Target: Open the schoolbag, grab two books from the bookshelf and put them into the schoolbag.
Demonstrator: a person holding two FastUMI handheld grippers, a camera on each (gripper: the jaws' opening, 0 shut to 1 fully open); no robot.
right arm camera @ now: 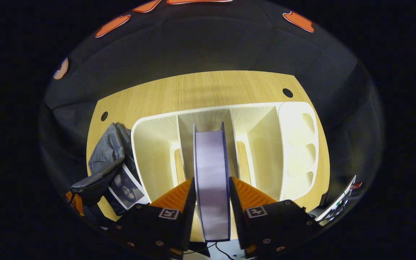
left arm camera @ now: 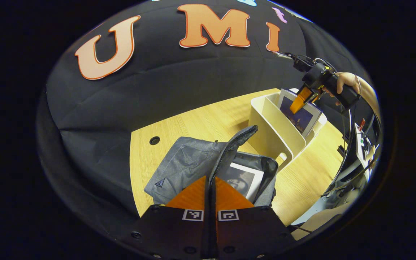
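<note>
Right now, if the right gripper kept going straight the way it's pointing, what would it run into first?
The right gripper is clamped on the book standing in the bookshelf's middle slot. Pushing straight on would likely drive that book down against the slot's floor or back wall; depth there is hard to judge.

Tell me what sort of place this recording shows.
Likely a staged recording booth, not a home: a black cloth wall backs a wooden table holding just a white bookshelf and a grey schoolbag.
</note>
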